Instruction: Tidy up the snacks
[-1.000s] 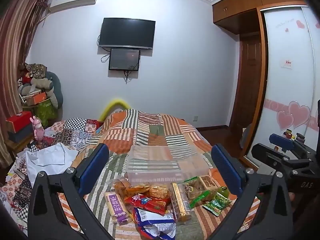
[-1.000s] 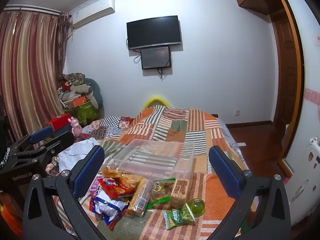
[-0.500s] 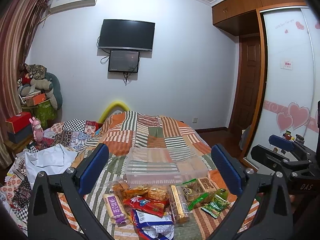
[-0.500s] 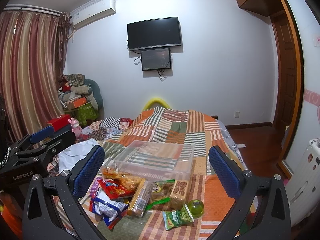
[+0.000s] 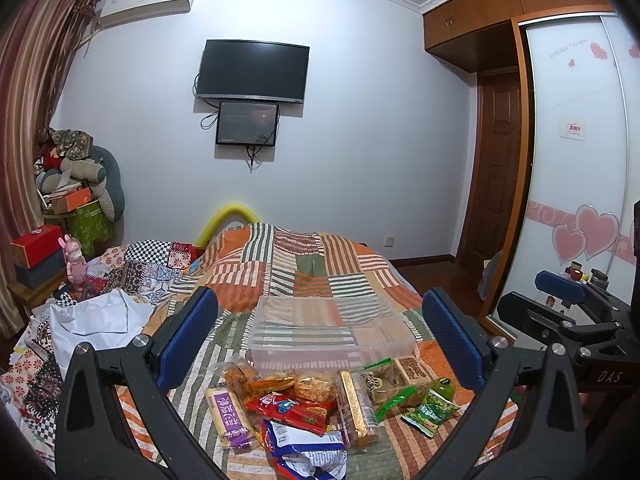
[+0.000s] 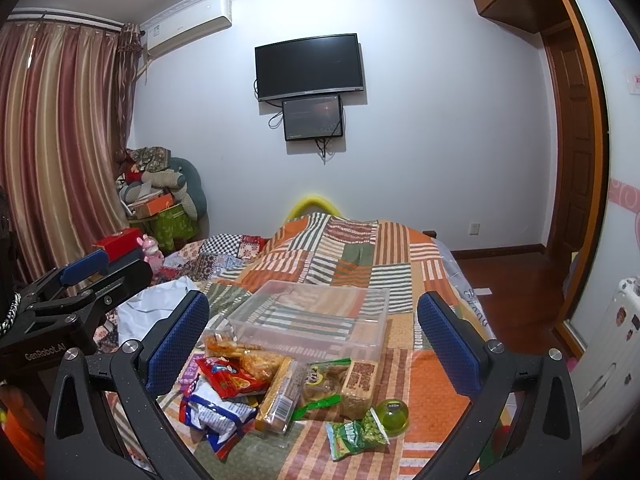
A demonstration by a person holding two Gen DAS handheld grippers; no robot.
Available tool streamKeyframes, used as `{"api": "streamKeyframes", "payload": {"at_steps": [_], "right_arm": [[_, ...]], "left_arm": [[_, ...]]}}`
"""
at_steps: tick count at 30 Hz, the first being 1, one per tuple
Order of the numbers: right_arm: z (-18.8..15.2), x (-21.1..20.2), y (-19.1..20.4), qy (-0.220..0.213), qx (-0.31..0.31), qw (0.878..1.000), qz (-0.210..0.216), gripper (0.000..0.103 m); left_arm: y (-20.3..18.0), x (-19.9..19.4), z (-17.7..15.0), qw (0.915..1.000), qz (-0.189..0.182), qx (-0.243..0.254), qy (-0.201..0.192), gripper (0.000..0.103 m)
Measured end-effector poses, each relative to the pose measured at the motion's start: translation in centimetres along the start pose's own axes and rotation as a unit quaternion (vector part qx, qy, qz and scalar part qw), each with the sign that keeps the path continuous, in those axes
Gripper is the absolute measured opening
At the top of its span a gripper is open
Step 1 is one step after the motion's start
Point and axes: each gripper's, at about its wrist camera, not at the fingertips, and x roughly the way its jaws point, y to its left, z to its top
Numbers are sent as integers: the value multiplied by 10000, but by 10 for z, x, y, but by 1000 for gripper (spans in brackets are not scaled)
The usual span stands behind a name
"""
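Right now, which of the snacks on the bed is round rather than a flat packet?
The green dome-shaped jelly cup, at the pile's right edge beside the green pea packet. Every other snack is a wrapper or bar.

Ahead of you a dark television (image 5: 254, 70) hangs on the white wall above a smaller screen (image 5: 247, 123). An air conditioner (image 5: 146, 2) sits high beside striped curtains (image 6: 60, 144), and a patchwork quilt (image 5: 304, 264) covers the bed.
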Motion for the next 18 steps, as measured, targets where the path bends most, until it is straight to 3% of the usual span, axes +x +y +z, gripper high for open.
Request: {"api": "streamKeyframes", "payload": {"at_steps": [18], "right_arm": [[-1, 0, 1, -15, 12, 10000, 20, 103]], "left_arm": [[0, 0, 0, 10000, 0, -13, 5, 103]]}}
